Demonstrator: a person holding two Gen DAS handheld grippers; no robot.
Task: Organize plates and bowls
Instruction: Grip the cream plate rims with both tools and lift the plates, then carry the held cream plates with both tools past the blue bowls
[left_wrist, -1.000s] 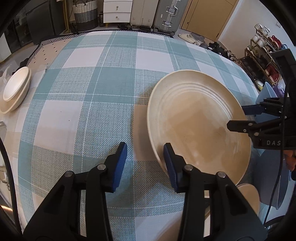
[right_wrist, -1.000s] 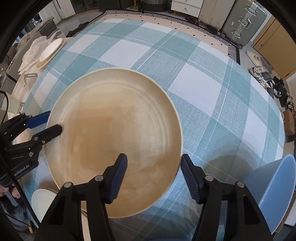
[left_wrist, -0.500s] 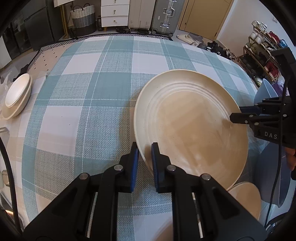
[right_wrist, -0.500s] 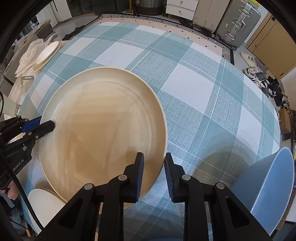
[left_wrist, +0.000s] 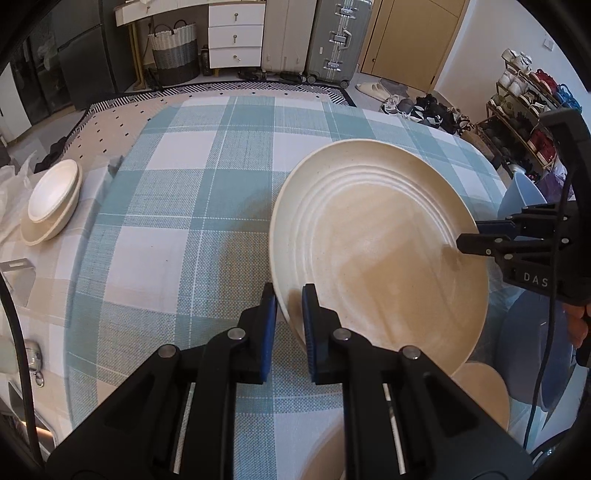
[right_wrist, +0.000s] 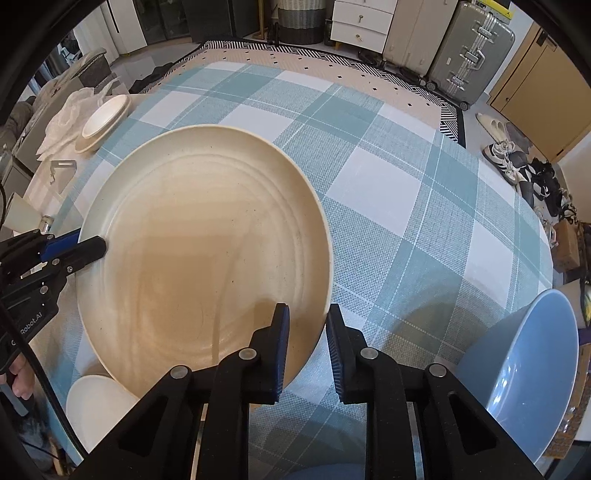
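Observation:
A large cream plate (left_wrist: 380, 251) with ridged rings hangs tilted above the checked tablecloth, held from both sides. My left gripper (left_wrist: 287, 299) is shut on its near left rim. My right gripper (right_wrist: 307, 325) is shut on the opposite rim of the same large cream plate (right_wrist: 199, 251). Each gripper shows in the other's view: the right gripper (left_wrist: 476, 236) at the plate's right edge, the left gripper (right_wrist: 86, 243) at its left edge. A small stack of white bowl on cream plate (left_wrist: 51, 201) sits at the table's far left, the same stack (right_wrist: 101, 122) showing in the right wrist view.
A blue bowl (right_wrist: 528, 369) stands at the table's near right corner. A small cream dish (right_wrist: 96, 406) lies under the lifted plate near the front edge. The teal and white tablecloth (left_wrist: 207, 177) covers the table. Suitcases, drawers and a shoe rack stand beyond.
Both grippers closed on the plate's rim from open. The plate has since lifted off the cloth and tilted, and more of the room beyond the table shows.

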